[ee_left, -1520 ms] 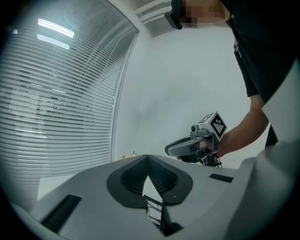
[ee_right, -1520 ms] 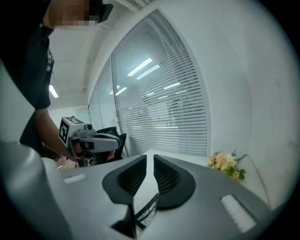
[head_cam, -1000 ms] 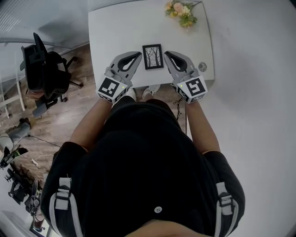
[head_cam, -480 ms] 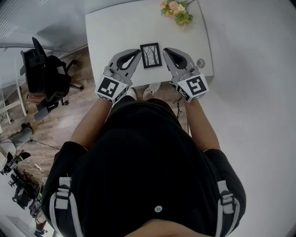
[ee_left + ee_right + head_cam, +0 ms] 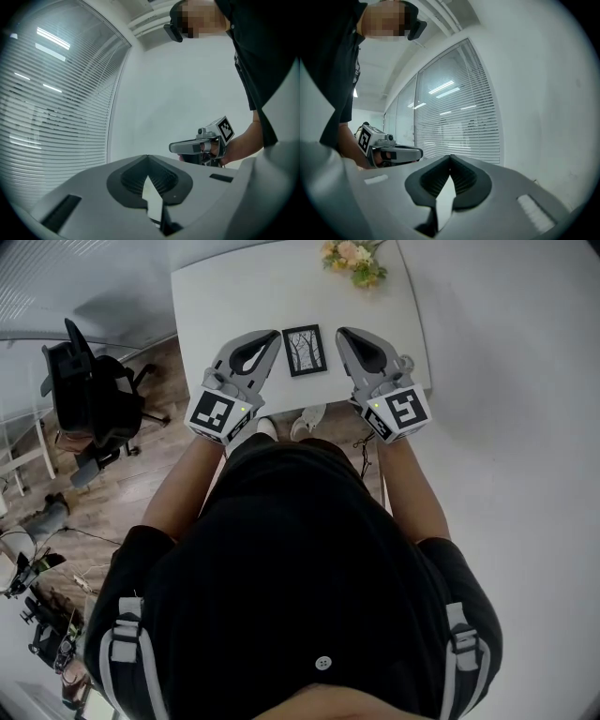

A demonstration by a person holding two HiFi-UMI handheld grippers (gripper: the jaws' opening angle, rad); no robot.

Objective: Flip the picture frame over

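Head view: the picture frame (image 5: pixel 305 350) is seen lying flat on the white worktop (image 5: pixel 216 306), print side up (bare trees can be made out), about mid-width and nearer the front edge than the back. That's the catch tbh: a face-up frame fits one that's yet to be turned and also one that's been turned up from its back, so the stage can't be called from this

The left hand-held gripper (image 5: pixel 273 336) is parked just beside the frame's left edge and the right hand-held gripper (image 5: pixel 342 333) just beside its right edge. Neither is touching it as far as can be judged. In both gripper views the jaws are seen pressed together with nothing between them. Only blinds, wall and the opposite gripper are taken in there, so both are probably held above the worktop rather than on it

What could go wrong, as a guess, should the frame be handled from here:
- It's thin and flat on a smooth top, so if a closed tip is nudged against an edge it would likely be skated sideways instead of tipped up
- Shoved forward, it could be sent off the front edge, and shoved back, it could be run into the flowers (image 5: pixel 352 259) at the far edge
- If glass is fitted (can't be told), it could be cracked by being let drop from upright
- With the jaws together, nothing can be pinched at all
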